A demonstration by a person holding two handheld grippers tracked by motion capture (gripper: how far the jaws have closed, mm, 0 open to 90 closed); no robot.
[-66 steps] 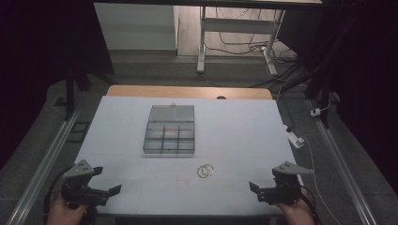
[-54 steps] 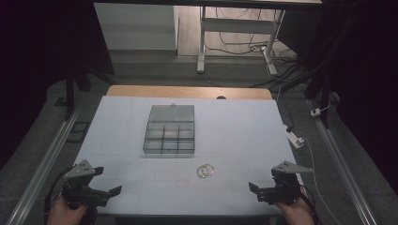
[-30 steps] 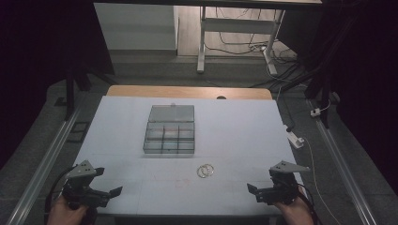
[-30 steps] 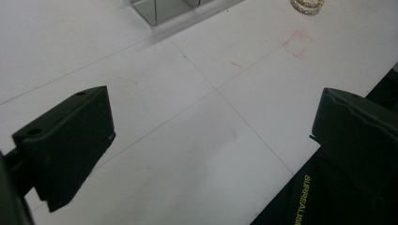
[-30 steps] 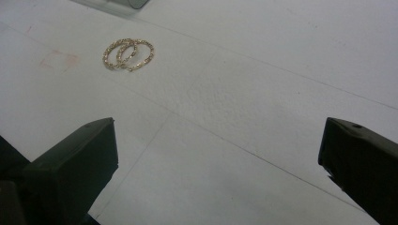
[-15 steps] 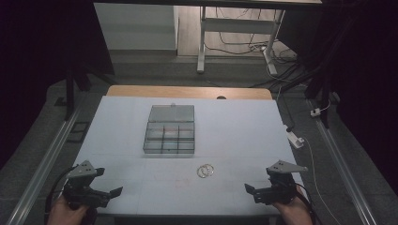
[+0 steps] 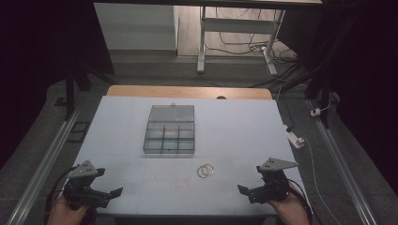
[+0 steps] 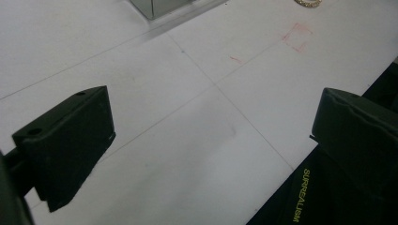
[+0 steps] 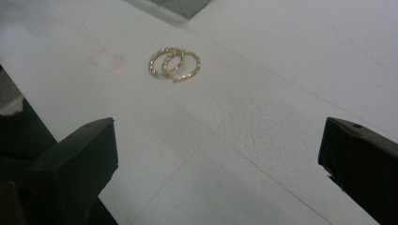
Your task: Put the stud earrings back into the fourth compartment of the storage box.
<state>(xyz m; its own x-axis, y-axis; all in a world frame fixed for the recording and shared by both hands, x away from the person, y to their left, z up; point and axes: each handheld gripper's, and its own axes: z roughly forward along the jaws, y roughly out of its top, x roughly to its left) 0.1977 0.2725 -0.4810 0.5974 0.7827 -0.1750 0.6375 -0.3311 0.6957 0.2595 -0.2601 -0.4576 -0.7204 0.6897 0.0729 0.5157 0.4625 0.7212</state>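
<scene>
While both claws hang over the near edge of the big white table (image 7: 244, 126), nothing is held in either one. That table spreads out ahead of the two claws, and thin lines cross its top.

Next in size is the clear box (image 7: 170, 130) with little rooms inside. It sits far ahead of both claws, near the middle of the table, a bit closer to the left claw's side than to the right one's. Its lid lies open on the far side.

The right claw (image 7: 250, 192) is held in a hand at the near right corner. Its two black jaws stand wide apart, with bare table between them. The left claw (image 7: 107, 193) is held in a hand at the near left corner. Its jaws stand wide apart too, and one of them hangs past the table's edge.

Smallest of all are the gold rings (image 9: 174, 63). They lie flat on the table, touching and partly overlapping each other. In the right gripper view they sit ahead of the right claw, a little toward its left jaw, and well apart from both jaws. From the left claw they lie far off, ahead and to its right, in the top corner of the left gripper view.
</scene>
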